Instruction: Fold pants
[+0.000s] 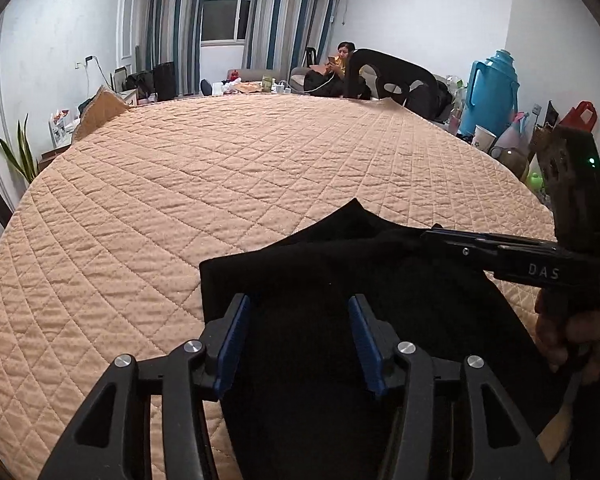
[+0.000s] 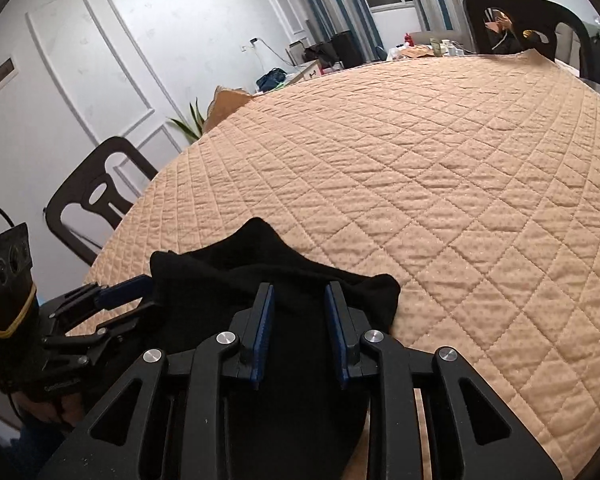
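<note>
Black pants lie bunched at the near edge of a table under a tan quilted cover. My left gripper is open above the pants, its blue pads apart, holding nothing. My right gripper is also open, with cloth lying between and below its pads. In the left wrist view the right gripper reaches in from the right over the pants' far fold. In the right wrist view the left gripper sits at the pants' left edge.
Dark chairs stand at the far side and the left side. A blue thermos, cups and clutter stand off the table's right edge. A person sits on a sofa at the back. The quilted cover stretches far ahead.
</note>
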